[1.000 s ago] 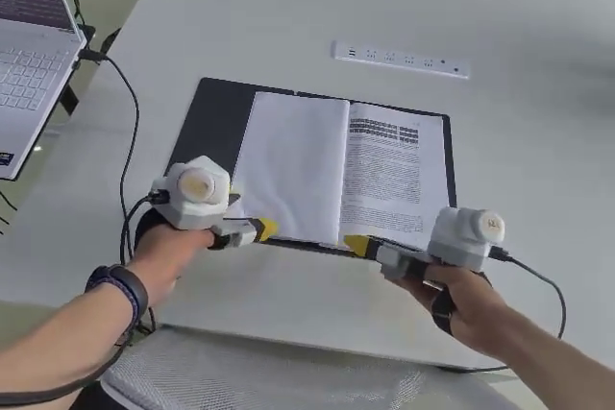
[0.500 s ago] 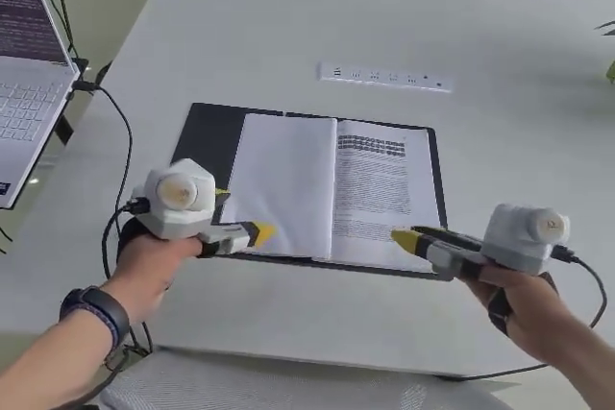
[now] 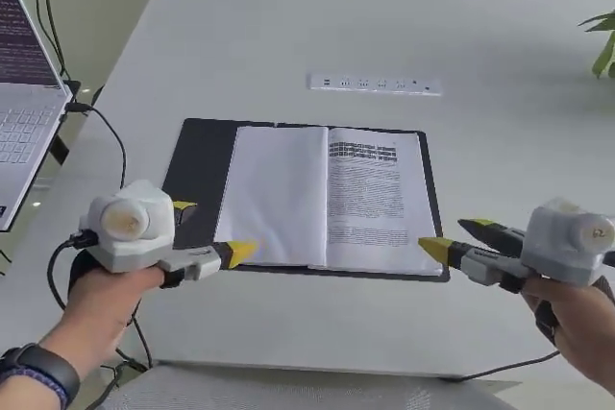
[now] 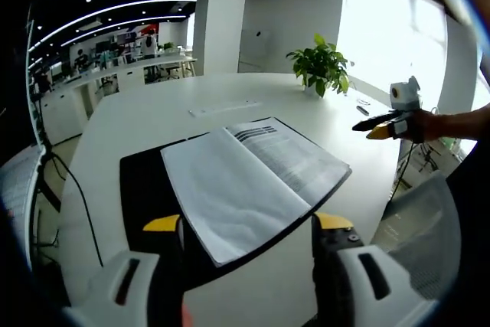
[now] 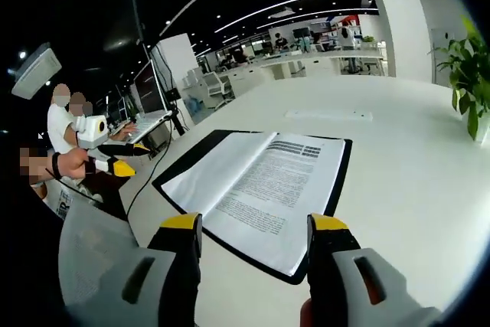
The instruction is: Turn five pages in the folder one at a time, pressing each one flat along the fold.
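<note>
A black folder [image 3: 197,180] lies open on the white table, with a blank page [image 3: 274,194] on the left and a printed page [image 3: 375,194] on the right, both flat. My left gripper [image 3: 212,229] is open at the folder's near left corner, nothing between its jaws. My right gripper [image 3: 457,237] is open just off the near right corner, also holding nothing. In the left gripper view the open left gripper [image 4: 249,222] faces the folder [image 4: 142,189], with the right gripper [image 4: 379,129] beyond it. In the right gripper view the right gripper [image 5: 254,223] faces the printed page [image 5: 268,178].
A white power strip [image 3: 375,84] lies beyond the folder. A laptop [image 3: 24,93] stands at the left edge with a black cable [image 3: 120,156] running down past the folder. A plant [image 3: 601,45] is at the far right. A mesh chair back [image 3: 288,391] sits below the table's near edge.
Both grippers have drawn apart from the fold's near end: the left toward the folder's near left corner, the right out past the near right corner. The pages lie unchanged.
</note>
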